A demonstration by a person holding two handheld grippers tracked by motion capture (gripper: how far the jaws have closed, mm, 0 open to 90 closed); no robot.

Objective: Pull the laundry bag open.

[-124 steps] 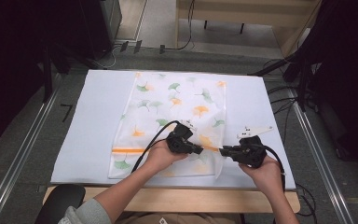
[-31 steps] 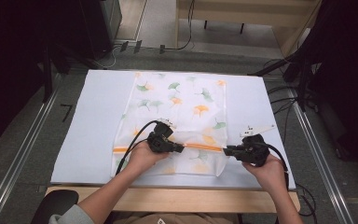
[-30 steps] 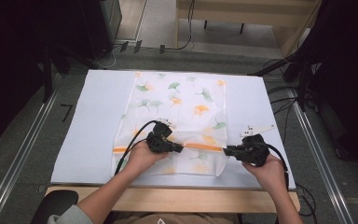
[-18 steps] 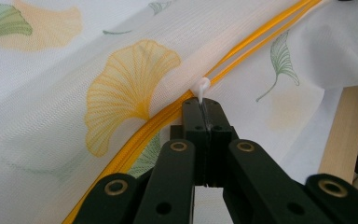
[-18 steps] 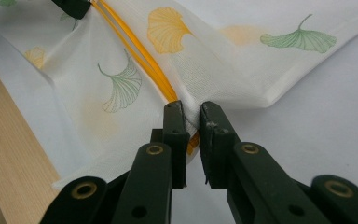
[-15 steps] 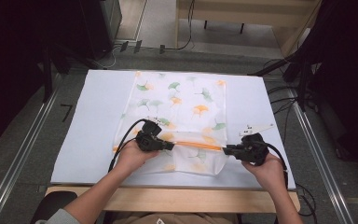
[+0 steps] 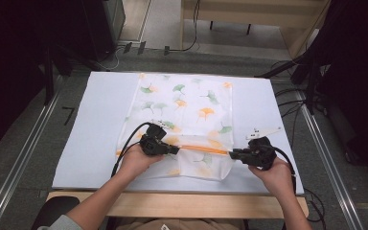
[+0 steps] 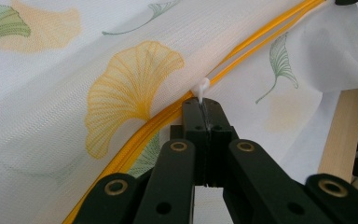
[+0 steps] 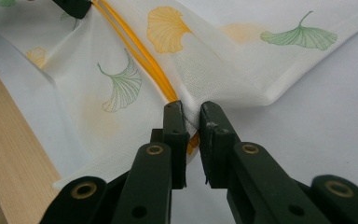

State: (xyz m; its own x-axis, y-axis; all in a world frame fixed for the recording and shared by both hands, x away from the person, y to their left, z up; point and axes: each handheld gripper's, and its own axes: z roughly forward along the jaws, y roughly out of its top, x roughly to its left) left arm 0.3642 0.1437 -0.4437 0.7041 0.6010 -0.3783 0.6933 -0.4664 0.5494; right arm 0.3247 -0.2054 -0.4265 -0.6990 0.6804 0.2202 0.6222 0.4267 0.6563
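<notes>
White covering (image 7: pixel 100 124) lies on my wooden table (image 7: pixel 182 203); dark room around. My left gripper (image 8: pixel 200 108) pinches the zipper pull (image 8: pixel 202 87), right gripper (image 9: pixel 192 116) clamps the mesh bag (image 7: pixel 187 110).

Open desk (image 7: pixel 100 120) either side of mesh bag (image 7: pixel 191 105).
Bare white surface left and right; bag across the middle, both grippers low on its near edge.
</notes>
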